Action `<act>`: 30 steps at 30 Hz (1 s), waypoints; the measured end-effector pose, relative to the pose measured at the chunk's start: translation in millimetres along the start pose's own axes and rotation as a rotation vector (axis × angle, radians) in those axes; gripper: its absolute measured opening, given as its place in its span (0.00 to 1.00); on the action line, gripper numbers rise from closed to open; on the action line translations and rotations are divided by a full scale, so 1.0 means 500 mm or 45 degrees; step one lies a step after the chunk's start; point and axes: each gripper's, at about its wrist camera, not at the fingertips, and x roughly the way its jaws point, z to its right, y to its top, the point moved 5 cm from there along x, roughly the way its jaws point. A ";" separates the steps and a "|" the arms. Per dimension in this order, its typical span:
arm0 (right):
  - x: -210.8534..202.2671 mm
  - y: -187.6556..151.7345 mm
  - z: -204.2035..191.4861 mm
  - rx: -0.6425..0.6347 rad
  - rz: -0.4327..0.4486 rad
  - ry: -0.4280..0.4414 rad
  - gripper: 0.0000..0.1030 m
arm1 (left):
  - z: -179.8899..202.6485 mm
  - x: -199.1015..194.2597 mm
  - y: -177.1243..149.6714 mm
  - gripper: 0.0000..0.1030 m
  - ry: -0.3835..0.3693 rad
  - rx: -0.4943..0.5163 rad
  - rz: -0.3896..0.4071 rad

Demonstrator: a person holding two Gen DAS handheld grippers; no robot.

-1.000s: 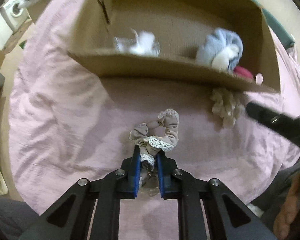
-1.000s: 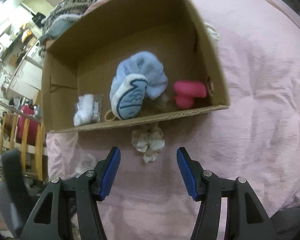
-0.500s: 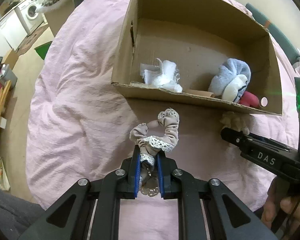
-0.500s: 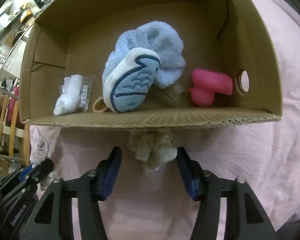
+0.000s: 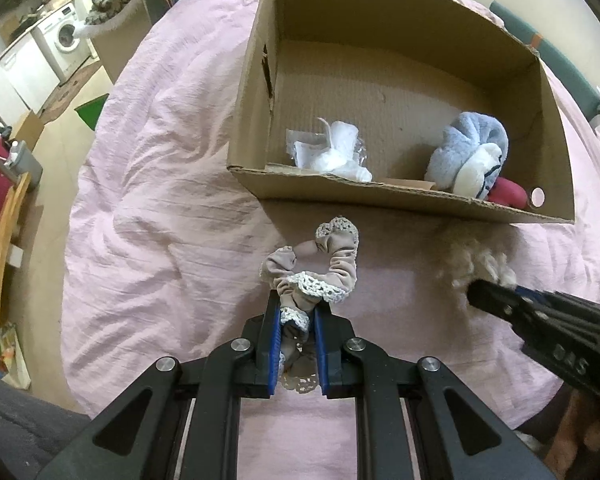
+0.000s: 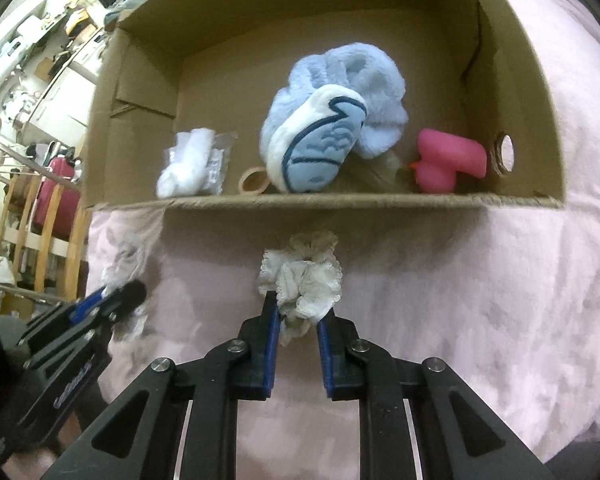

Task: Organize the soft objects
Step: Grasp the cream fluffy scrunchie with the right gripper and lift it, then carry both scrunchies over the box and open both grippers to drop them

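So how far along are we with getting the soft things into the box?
Done: the blue plush, a white bagged bundle and a pink toy already lie in the cardboard box.
In hand: the left gripper is shut on the beige lace-trimmed scrunchie; the right gripper's jaws have just been closing on the cream scrunchie.
Left: both scrunchies are outside the box, over the pink sheet.

Each view is taken from a wrist camera looking steeply down along its own claw, close above the pink bedspread [image 5: 148, 208]. The cardboard box [image 5: 380, 196] [image 6: 300, 202] is faced by both views, the right from nearer, and each claw is caught at the other view's edge.
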 end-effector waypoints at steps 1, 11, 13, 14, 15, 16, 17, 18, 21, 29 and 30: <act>-0.007 -0.006 -0.004 -0.008 0.005 0.001 0.19 | -0.001 0.000 0.000 0.13 0.002 0.000 -0.001; -0.091 -0.035 -0.030 -0.039 0.128 0.077 0.18 | -0.009 -0.087 0.010 0.13 -0.014 -0.006 0.153; -0.117 -0.032 -0.032 -0.027 0.195 0.130 0.18 | -0.013 -0.108 0.012 0.13 -0.020 -0.010 0.195; -0.131 -0.030 -0.036 -0.027 0.229 0.158 0.18 | -0.015 -0.123 0.014 0.13 -0.033 -0.022 0.222; -0.145 -0.027 -0.039 -0.025 0.264 0.182 0.18 | -0.020 -0.143 0.018 0.13 -0.077 -0.051 0.253; -0.162 -0.022 -0.041 -0.021 0.303 0.204 0.18 | -0.023 -0.163 0.025 0.13 -0.108 -0.063 0.288; -0.178 -0.018 -0.043 -0.020 0.342 0.224 0.18 | -0.022 -0.175 0.031 0.13 -0.109 -0.060 0.307; -0.192 -0.015 -0.044 -0.019 0.373 0.234 0.18 | -0.023 -0.190 0.038 0.13 -0.108 -0.056 0.334; -0.233 0.010 -0.047 -0.010 0.456 0.255 0.18 | -0.027 -0.217 0.066 0.13 -0.119 -0.056 0.372; -0.294 0.088 -0.043 -0.016 0.567 0.280 0.18 | -0.028 -0.242 0.154 0.13 -0.103 -0.005 0.458; -0.297 0.097 -0.041 -0.020 0.577 0.280 0.18 | -0.025 -0.243 0.161 0.13 -0.106 0.004 0.462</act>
